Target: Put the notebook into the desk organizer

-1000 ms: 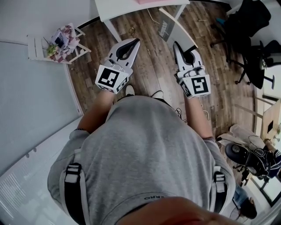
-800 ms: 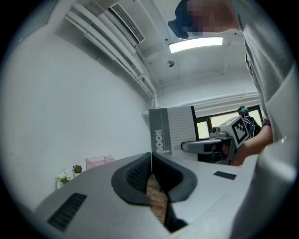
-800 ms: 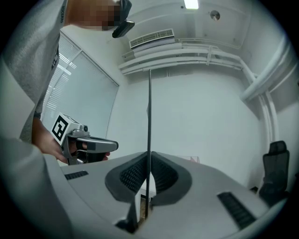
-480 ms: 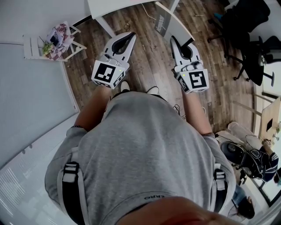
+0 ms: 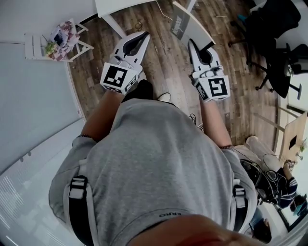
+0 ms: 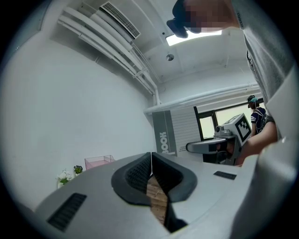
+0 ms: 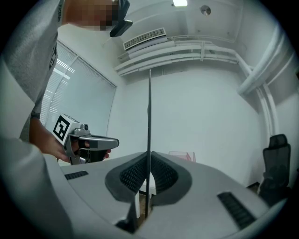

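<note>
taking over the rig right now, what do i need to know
Left gripper: shut and empty, held out over the wood floor.
Right gripper: shut on the notebook, a thin grey one seen edge-on between its pads.
Organizer: probably the pink clear box ahead near the wall. It looks out of reach from here.
Done: notebook is picked up.
Left: step up to the white table, slot the notebook into the organizer, then release.
</note>
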The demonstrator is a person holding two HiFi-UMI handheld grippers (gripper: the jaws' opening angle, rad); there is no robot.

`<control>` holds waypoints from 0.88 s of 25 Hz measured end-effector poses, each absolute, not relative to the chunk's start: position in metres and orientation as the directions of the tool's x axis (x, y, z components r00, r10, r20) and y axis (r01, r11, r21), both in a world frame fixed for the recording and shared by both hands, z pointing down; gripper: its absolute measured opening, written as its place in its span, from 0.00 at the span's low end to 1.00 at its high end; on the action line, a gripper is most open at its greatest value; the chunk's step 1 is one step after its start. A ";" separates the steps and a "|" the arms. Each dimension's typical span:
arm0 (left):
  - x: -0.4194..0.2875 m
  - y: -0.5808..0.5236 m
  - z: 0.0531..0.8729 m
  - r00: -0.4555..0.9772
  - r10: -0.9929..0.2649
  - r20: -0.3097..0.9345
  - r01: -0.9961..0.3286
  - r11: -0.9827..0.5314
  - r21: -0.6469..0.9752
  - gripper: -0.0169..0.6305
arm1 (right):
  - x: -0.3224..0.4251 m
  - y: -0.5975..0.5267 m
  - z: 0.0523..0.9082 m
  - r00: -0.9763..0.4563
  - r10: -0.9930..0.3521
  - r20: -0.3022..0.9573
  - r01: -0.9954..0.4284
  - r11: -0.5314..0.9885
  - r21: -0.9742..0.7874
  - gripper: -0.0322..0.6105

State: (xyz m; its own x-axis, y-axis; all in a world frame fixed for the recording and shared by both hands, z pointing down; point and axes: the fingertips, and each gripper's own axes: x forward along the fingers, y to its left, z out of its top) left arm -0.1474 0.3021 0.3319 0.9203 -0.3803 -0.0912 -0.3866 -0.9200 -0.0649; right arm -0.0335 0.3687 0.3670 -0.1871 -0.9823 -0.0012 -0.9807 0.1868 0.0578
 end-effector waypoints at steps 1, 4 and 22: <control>-0.146 0.299 0.333 0.919 -0.383 -0.092 -0.389 -0.919 -0.066 0.06 | -0.032 0.366 0.368 -0.188 -0.982 0.000 -0.980 0.188 0.059 0.07; -0.142 0.285 0.335 0.916 -0.390 -0.099 -0.397 -0.916 -0.066 0.06 | -0.028 0.352 0.369 -0.191 -0.982 0.005 -0.979 0.191 0.068 0.07; -0.099 0.129 0.335 0.929 -0.357 -0.102 -0.362 -0.931 -0.045 0.06 | 0.006 0.193 0.362 -0.180 -0.982 0.050 -0.979 0.184 0.090 0.07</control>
